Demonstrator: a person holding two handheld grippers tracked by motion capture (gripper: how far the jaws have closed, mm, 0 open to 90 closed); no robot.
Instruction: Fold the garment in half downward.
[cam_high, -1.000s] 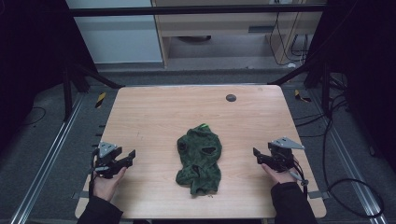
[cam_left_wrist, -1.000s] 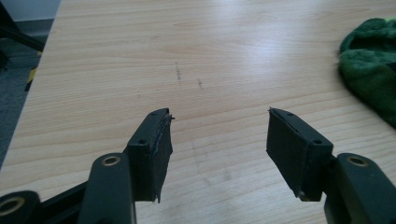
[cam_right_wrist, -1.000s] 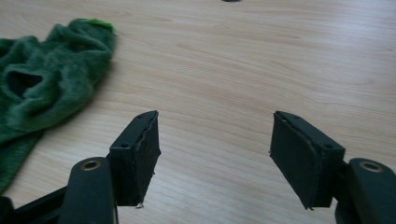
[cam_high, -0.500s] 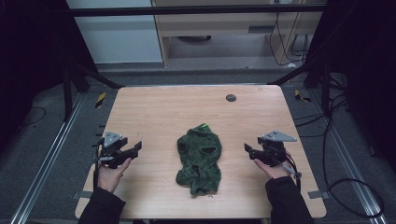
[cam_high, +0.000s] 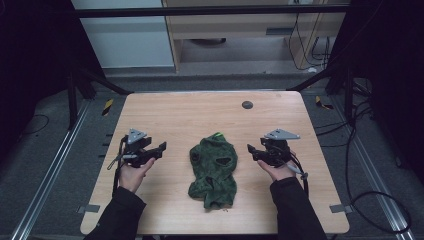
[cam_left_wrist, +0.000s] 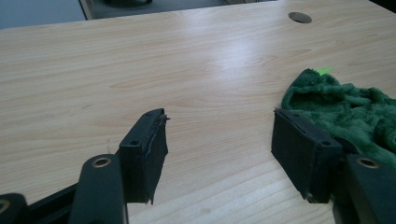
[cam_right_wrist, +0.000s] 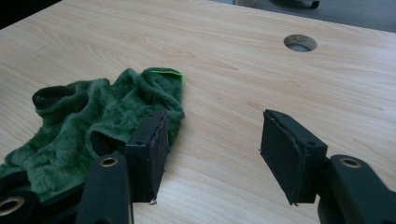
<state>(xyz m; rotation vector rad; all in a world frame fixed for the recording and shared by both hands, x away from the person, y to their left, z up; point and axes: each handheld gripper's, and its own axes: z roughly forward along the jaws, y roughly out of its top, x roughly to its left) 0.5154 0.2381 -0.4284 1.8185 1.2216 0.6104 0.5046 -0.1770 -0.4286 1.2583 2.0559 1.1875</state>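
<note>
A crumpled dark green fleece garment (cam_high: 214, 169) with openings and a bright green tag lies in the middle of the wooden table (cam_high: 190, 112). My left gripper (cam_high: 161, 148) is to its left, held just above the table, open and holding nothing. My right gripper (cam_high: 251, 150) is to its right, also open and holding nothing. In the left gripper view the garment (cam_left_wrist: 345, 105) lies past the right jaw, with the gripper (cam_left_wrist: 217, 133) over bare wood. In the right gripper view the garment (cam_right_wrist: 93, 123) sits behind the left jaw, the gripper (cam_right_wrist: 212, 135) over bare wood.
A round cable hole (cam_high: 247, 105) is set in the table near the far edge, and the cable hole (cam_right_wrist: 300, 43) lies ahead in the right gripper view. Black frame struts (cam_high: 95, 80) and cables (cam_high: 360, 150) stand off the table's sides. Bare wood surrounds the garment.
Both grippers have moved forward and inward toward the green garment from nearer the table's front corners. The garment has not moved.
</note>
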